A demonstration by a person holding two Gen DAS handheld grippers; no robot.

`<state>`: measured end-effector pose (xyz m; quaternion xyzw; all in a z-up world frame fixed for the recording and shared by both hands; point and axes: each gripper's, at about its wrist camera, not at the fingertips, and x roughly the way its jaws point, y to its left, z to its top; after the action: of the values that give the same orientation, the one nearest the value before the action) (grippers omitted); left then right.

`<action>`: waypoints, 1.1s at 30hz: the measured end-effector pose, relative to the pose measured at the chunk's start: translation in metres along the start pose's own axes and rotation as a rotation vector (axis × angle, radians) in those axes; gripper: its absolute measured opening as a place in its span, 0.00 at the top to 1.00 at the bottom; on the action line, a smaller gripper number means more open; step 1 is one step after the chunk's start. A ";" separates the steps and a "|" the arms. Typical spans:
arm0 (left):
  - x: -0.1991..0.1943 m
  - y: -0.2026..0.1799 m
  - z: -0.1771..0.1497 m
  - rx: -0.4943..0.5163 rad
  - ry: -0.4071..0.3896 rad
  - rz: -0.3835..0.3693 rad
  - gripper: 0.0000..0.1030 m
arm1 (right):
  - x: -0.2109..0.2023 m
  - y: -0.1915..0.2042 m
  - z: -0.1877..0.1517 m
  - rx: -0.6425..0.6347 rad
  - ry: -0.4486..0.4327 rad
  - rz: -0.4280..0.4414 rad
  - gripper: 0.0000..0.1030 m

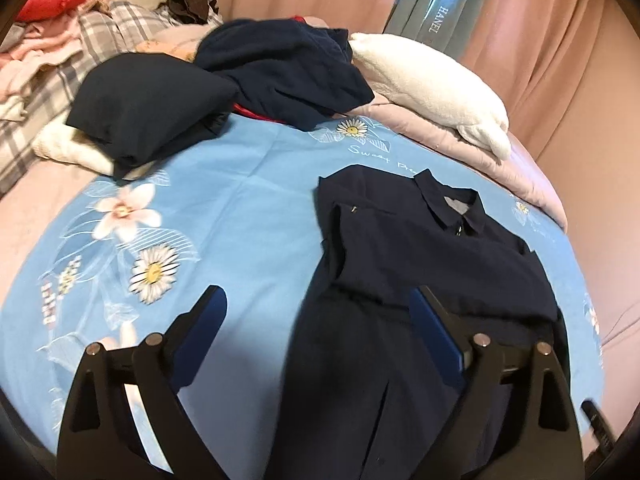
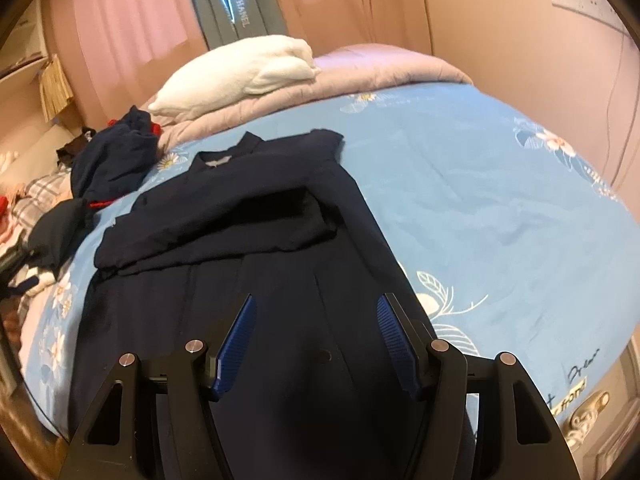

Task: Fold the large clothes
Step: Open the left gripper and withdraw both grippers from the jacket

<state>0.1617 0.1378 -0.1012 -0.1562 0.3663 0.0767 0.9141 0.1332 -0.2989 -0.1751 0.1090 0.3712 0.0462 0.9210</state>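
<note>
A large navy collared garment (image 1: 400, 264) lies flat on the blue flowered bedsheet (image 1: 224, 208), collar toward the far side, with both sleeves folded across its chest. It also shows in the right wrist view (image 2: 248, 216). My left gripper (image 1: 320, 300) is open and empty, hovering above the garment's left edge. My right gripper (image 2: 316, 304) is open and empty above the garment's lower body, its blue pads (image 2: 394, 340) apart.
A folded dark garment (image 1: 148, 108) and a crumpled navy garment (image 1: 288, 68) lie at the far left of the bed. A white pillow (image 1: 432, 88) rests on a pink quilt (image 1: 460, 144). Pink curtains (image 2: 128, 20) hang behind. More laundry (image 1: 44, 56) is piled at the far left.
</note>
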 end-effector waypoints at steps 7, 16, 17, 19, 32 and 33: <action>-0.042 0.010 -0.038 -0.016 -0.009 -0.018 0.02 | -0.022 0.010 0.000 -0.024 -0.054 0.007 0.32; -0.088 0.010 -0.085 0.047 -0.019 0.027 0.00 | -0.056 0.016 -0.002 -0.068 -0.144 0.021 0.08; -0.090 0.009 -0.092 0.053 -0.013 0.046 0.00 | -0.057 0.017 -0.002 -0.072 -0.149 0.020 0.08; -0.091 0.013 -0.100 0.060 -0.005 0.059 0.00 | -0.061 0.017 -0.004 -0.074 -0.159 0.019 0.07; -0.088 0.032 -0.152 0.038 0.062 0.074 0.00 | -0.053 0.004 -0.034 -0.080 -0.107 -0.041 0.05; -0.087 0.031 -0.155 0.041 0.069 0.074 0.01 | -0.053 0.002 -0.036 -0.079 -0.103 -0.045 0.05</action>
<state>-0.0088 0.1115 -0.1538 -0.1262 0.4046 0.0977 0.9005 0.0704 -0.2995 -0.1640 0.0665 0.3234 0.0346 0.9433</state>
